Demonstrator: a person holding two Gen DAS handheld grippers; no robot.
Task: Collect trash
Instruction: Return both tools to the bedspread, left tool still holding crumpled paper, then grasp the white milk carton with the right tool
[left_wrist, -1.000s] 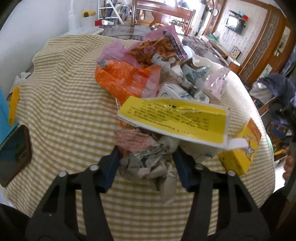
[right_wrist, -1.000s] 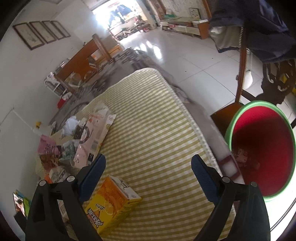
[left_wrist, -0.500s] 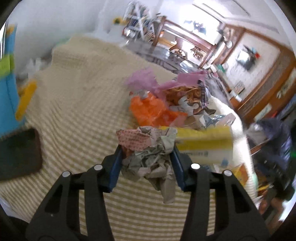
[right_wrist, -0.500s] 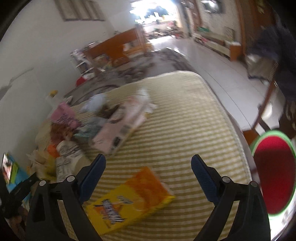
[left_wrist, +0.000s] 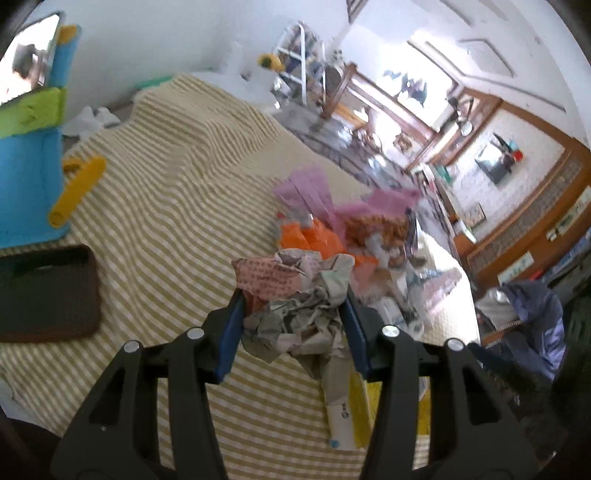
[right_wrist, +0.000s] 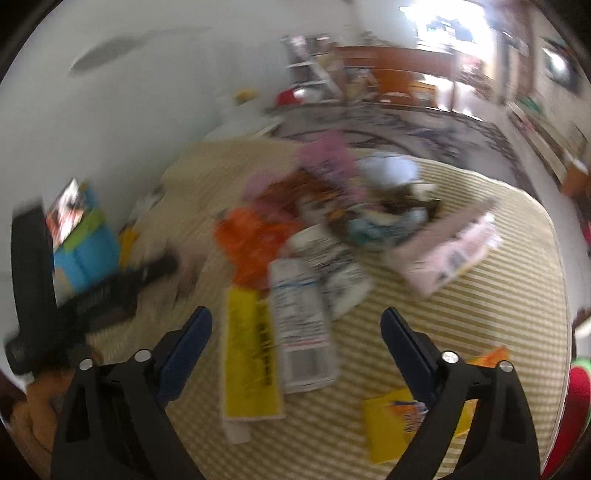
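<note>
- crumpled paper wad (left_wrist: 295, 314) clamped in left gripper (left_wrist: 293, 332), now lifted clear of the striped tablecloth (left_wrist: 166, 192).
- right gripper (right_wrist: 295, 347) empty, jaws just narrowing, swung from red bin (right_wrist: 578, 391) toward yellow box (right_wrist: 247, 362).
- Likely next: bin wad, grab box.

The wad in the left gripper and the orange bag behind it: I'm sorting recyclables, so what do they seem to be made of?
The wad looks like crumpled paper: matte grey and pink, sharp creases, torn edges, small print on the pink part. The left gripper is shut on it. The orange bag looks like thin plastic film, bright and crinkled, though blur leaves that open.
</note>
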